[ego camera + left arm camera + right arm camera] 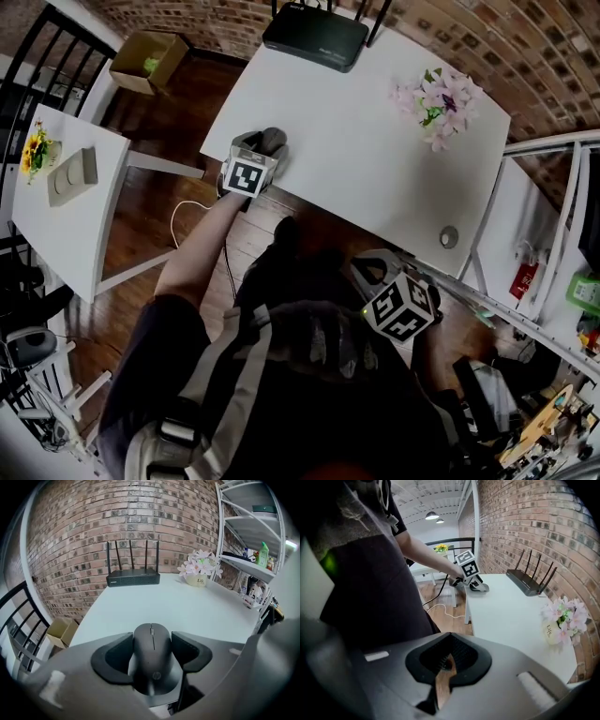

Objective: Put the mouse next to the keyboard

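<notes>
Left gripper (151,657) clamped on black mouse (151,641) at near left edge of white desk (356,159), right gripper (447,660) closed on nothing, held off the desk, router (315,36) at far edge

Right gripper (449,644): jaws closed tip to tip, nothing between them; a sliver of wooden floor (440,679) shows through the gap behind the tips. White surface (506,616) ahead and right of the jaws. Left gripper (476,585) at its far corner, straight ahead. Router (527,581) and flowers (565,616) further right.
</notes>
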The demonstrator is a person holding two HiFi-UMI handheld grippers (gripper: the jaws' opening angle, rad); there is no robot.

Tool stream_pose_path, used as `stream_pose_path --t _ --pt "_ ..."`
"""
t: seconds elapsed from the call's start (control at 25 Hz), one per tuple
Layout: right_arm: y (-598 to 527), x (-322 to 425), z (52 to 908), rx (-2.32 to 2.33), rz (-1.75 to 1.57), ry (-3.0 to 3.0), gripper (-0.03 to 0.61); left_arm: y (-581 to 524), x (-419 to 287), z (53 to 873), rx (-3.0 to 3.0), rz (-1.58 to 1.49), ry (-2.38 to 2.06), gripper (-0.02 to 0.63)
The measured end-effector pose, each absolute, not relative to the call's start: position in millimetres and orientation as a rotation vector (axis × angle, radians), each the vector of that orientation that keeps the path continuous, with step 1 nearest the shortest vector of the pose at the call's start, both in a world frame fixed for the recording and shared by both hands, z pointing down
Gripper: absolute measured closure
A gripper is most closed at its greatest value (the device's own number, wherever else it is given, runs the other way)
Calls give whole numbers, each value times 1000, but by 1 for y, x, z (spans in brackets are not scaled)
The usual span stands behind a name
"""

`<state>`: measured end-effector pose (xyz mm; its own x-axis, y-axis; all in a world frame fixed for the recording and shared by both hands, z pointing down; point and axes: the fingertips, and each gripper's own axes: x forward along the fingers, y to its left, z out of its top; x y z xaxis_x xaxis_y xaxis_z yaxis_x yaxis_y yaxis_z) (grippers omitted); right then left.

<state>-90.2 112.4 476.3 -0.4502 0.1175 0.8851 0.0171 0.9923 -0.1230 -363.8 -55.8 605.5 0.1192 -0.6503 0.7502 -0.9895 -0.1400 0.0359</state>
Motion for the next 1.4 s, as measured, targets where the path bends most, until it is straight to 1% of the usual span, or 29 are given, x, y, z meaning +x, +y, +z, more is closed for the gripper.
stream_pose_path --t 0.68,1.4 --pt "103 -133 478 -101 113 -2030 572 -54 -418 605 1834 800 -1576 350" --pt "93 -165 477 -115 80 -2008 572 -55 -457 605 1828 743 -1604 348"
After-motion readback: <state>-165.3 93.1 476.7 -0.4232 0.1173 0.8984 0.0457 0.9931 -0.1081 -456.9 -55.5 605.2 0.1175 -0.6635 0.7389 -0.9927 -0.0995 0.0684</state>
